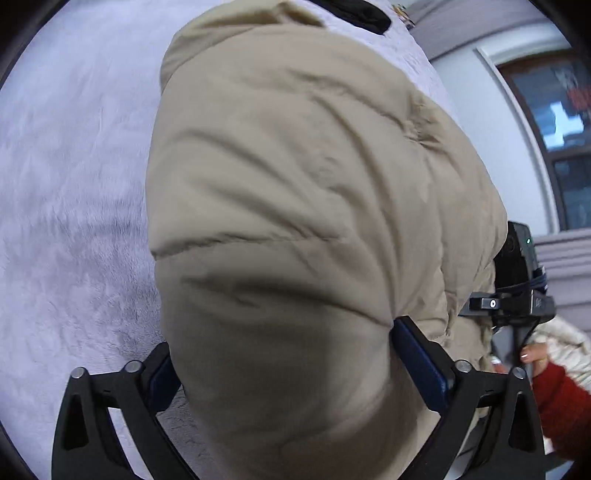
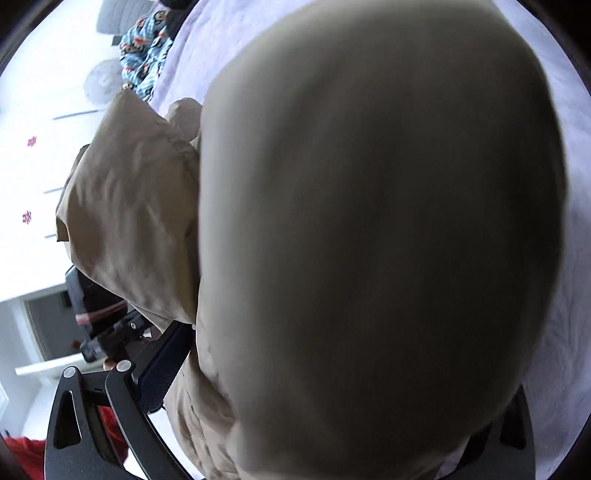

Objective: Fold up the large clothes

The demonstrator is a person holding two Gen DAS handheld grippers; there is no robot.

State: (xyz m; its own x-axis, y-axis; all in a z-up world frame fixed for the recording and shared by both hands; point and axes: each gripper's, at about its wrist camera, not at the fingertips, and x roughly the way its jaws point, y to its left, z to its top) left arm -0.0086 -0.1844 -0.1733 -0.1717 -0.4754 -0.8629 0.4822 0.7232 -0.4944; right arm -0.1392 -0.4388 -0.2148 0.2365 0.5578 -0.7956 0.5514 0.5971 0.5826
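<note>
A beige padded jacket (image 1: 295,192) fills the left wrist view, lifted above a pale lilac bed cover (image 1: 66,177). My left gripper (image 1: 284,365) is shut on a thick fold of the jacket, its blue pads (image 1: 417,362) pressing both sides. In the right wrist view the same jacket (image 2: 369,240) bulges close to the lens and blurs. My right gripper (image 2: 332,387) is shut on the jacket; only its left pad (image 2: 162,369) shows, the right finger is hidden by fabric. The right gripper's body (image 1: 517,295) shows at the jacket's right edge in the left wrist view.
A black item (image 1: 362,14) lies at the bed's far end. A blue patterned cloth (image 2: 147,55) lies at the bed's edge. A window (image 1: 554,129) and white wall stand to the right. The person's red sleeve (image 1: 561,406) is near.
</note>
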